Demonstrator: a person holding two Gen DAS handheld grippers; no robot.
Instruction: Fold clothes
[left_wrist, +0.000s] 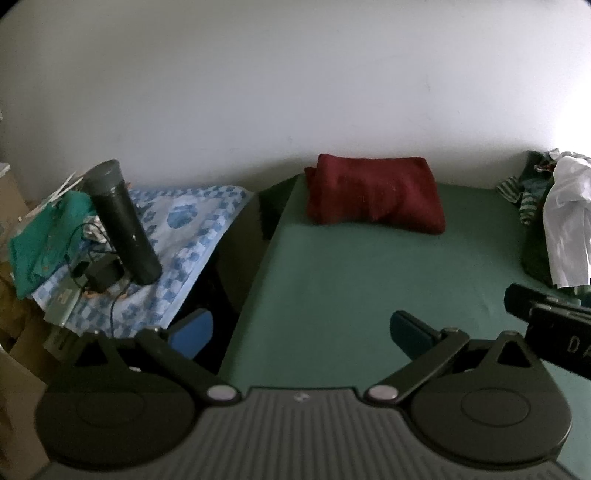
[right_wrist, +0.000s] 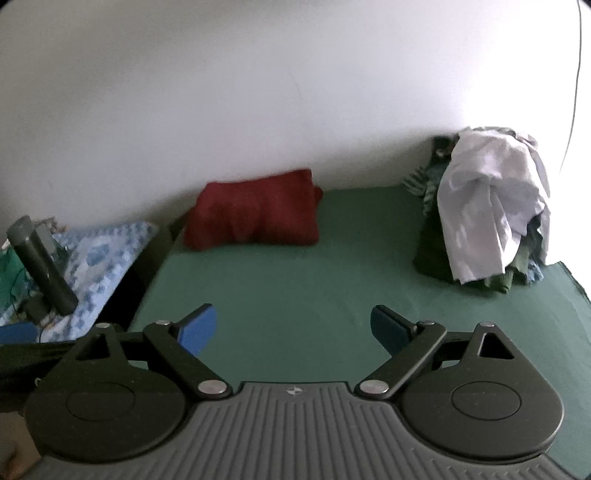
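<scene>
Both grippers are up over the green sheet-covered bed (right_wrist: 332, 280) with nothing in them. Left gripper (left_wrist: 301, 334): blue-padded fingers spread wide, one hanging past the bed's left edge, the other over the sheet, empty between them. Right gripper (right_wrist: 293, 326): same story, jaws wide apart, gripping nothing, hovering above bare green sheet. At the right edge of the left wrist view, a black part of the right gripper pokes in.

Now the clothes. A folded dark red garment (right_wrist: 253, 212) lies at the back of the bed against the white wall (right_wrist: 258, 92), looking neat and squared off. Over to the right, a crumpled white shirt (right_wrist: 487, 206) is draped on top of a heap of dark green and striped clothing (right_wrist: 430, 254), also by the wall, well apart from both grippers.

Left of the bed there's a surface under a blue-and-white patterned cloth (left_wrist: 192, 221). A tall dark cylindrical flask (left_wrist: 123, 221) stands on it, with a black power adapter (left_wrist: 105, 275) and cable at its base, and a teal green garment (left_wrist: 40, 240) bunched just beside them.
</scene>
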